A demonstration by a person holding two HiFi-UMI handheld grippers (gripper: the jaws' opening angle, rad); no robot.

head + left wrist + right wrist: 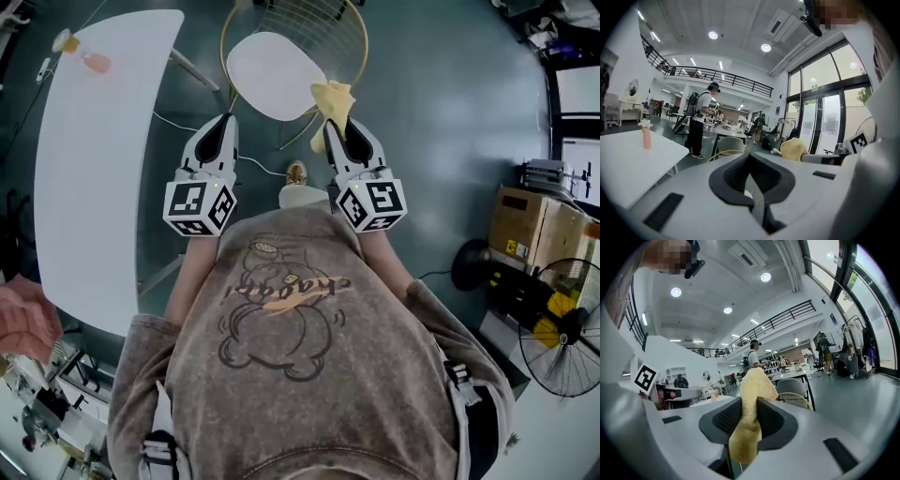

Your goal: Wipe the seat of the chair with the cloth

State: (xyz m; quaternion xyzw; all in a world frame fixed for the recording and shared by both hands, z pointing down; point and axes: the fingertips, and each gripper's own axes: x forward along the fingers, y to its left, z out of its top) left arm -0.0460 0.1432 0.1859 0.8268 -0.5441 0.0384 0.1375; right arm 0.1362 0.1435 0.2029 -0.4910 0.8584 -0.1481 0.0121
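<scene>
My right tongs pinch the yellow cloth tight. My left tongs are closed on nothing. The white chair seat sits just ahead of the cloth. I should lower the cloth flat on it and rub all over.

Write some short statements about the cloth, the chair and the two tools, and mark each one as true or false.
1. The right tool is shut on the yellow cloth. True.
2. The left tool holds a second cloth. False: its jaws are together and hold nothing.
3. The yellow cloth lies spread flat on the chair seat. False: it is bunched between the right tool's jaws.
4. A pink bottle stands on the white table. True.
5. The chair seat is black. False: it is white.
</scene>
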